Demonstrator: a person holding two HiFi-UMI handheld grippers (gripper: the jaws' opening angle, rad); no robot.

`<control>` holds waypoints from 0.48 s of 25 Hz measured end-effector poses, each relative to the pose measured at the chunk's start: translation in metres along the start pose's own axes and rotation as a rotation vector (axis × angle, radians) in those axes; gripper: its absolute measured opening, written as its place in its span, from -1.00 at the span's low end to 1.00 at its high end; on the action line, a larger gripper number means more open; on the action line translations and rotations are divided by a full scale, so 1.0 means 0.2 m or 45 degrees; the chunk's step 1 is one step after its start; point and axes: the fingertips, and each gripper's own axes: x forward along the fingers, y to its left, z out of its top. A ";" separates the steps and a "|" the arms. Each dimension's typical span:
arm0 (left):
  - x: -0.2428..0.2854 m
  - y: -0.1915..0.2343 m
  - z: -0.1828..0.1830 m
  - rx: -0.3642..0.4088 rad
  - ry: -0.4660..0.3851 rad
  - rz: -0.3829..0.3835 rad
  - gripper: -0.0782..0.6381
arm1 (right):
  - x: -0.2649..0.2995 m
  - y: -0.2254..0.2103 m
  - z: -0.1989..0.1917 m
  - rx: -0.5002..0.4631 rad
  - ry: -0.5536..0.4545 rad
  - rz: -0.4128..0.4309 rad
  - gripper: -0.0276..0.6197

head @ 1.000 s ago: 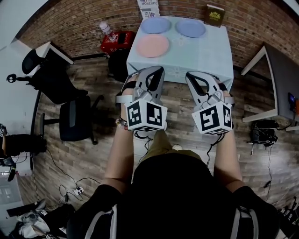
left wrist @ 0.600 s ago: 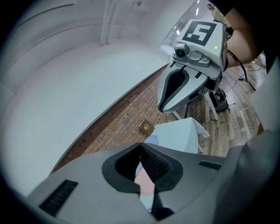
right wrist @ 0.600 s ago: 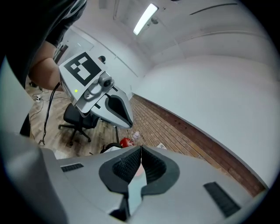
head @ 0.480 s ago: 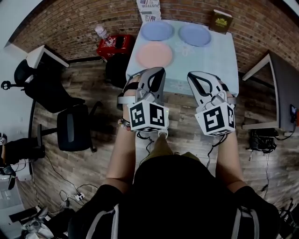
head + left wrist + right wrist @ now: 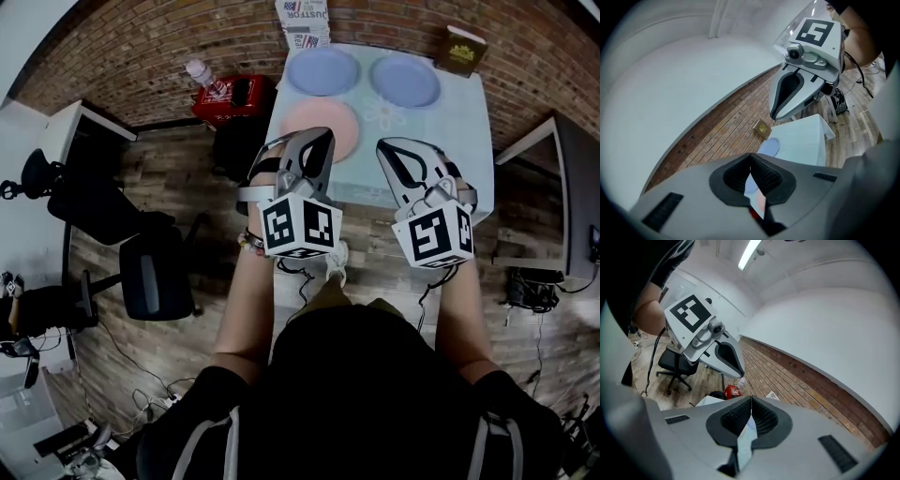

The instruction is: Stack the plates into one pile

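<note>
Three plates lie apart on a table with a pale blue cloth (image 5: pixel 427 141): a blue plate (image 5: pixel 322 71) at the back left, a second blue plate (image 5: pixel 405 81) at the back right, and a pink plate (image 5: pixel 328 127) nearer me. My left gripper (image 5: pixel 314 141) is shut and empty, its tip over the pink plate's near edge and hiding part of it. To its right, over the cloth's front part, my right gripper (image 5: pixel 394 150) is also shut and holds nothing. In the left gripper view one blue plate (image 5: pixel 769 146) shows beyond the closed jaws.
A brown book (image 5: pixel 466 49) stands at the table's back right corner and a printed box (image 5: pixel 302 21) at the back left. A red box (image 5: pixel 234 94) with a bottle (image 5: pixel 199 73) sits on the floor to the left. A black chair (image 5: pixel 155 272) and a desk (image 5: pixel 562 178) flank the table.
Both grippers have moved forward together toward the table. Their tips now reach over its front part, and the left one now covers part of the pink plate. Both stay shut.
</note>
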 end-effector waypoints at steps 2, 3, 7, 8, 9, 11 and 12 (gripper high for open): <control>0.08 0.06 -0.02 0.002 -0.008 -0.009 -0.72 | 0.08 -0.06 -0.01 0.005 0.003 -0.007 -0.81; 0.12 0.08 -0.03 0.004 -0.014 -0.017 -0.72 | 0.12 -0.08 -0.01 0.007 0.006 -0.012 -0.81; 0.26 0.18 -0.06 0.022 -0.045 -0.044 -0.72 | 0.28 -0.17 0.01 0.001 0.012 -0.027 -0.81; 0.29 0.20 -0.06 0.026 -0.056 -0.049 -0.72 | 0.31 -0.20 0.01 0.001 0.012 -0.030 -0.81; 0.33 0.23 -0.06 0.031 -0.067 -0.053 -0.72 | 0.35 -0.22 0.01 0.004 0.015 -0.037 -0.81; 0.39 0.29 -0.06 0.049 -0.084 -0.054 -0.72 | 0.41 -0.28 0.01 0.011 0.031 -0.058 -0.81; 0.42 0.31 -0.06 0.055 -0.092 -0.053 -0.72 | 0.44 -0.30 0.01 0.012 0.036 -0.066 -0.81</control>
